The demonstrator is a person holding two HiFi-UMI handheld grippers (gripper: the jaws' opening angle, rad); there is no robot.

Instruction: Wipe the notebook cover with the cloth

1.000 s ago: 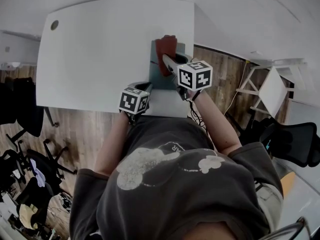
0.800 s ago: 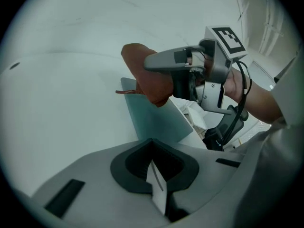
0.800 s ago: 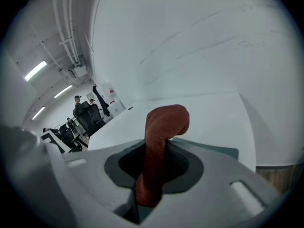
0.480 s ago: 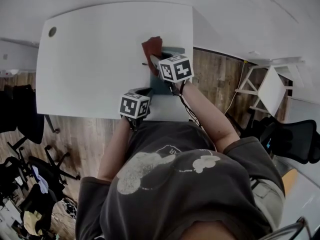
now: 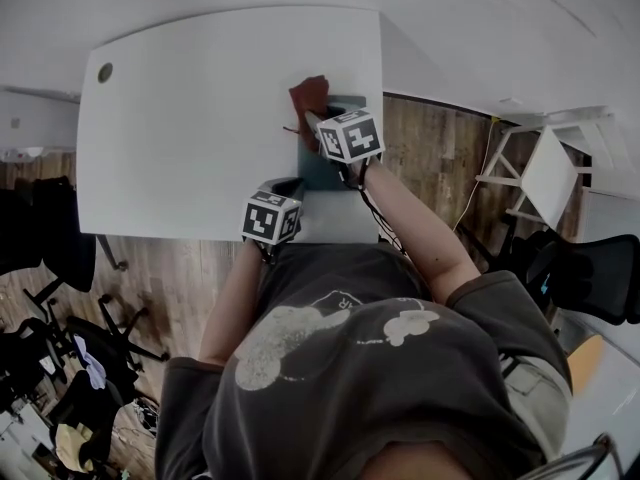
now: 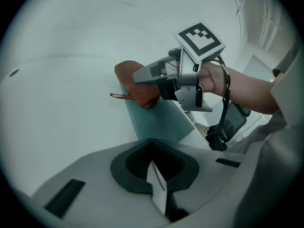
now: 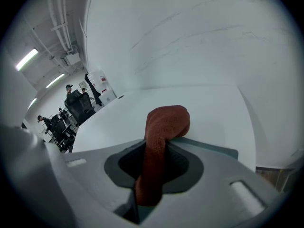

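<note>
A teal notebook lies flat near the front right corner of the white table. A rust-red cloth sits bunched on its far left corner, partly over the bare table. My right gripper is shut on the cloth, which runs back between the jaws, with the notebook's edge just under it. My left gripper rests at the near left corner of the notebook. Its jaws are together, only a thin pale sliver showing between them.
A round cable hole is at the table's far left corner. Black office chairs crowd the wooden floor on the left, and a white chair and a black chair stand on the right. The right gripper view shows people far off.
My right gripper has carried the cloth leftward across the notebook, from its far middle to its far left corner. The left gripper has stayed at the near edge.
</note>
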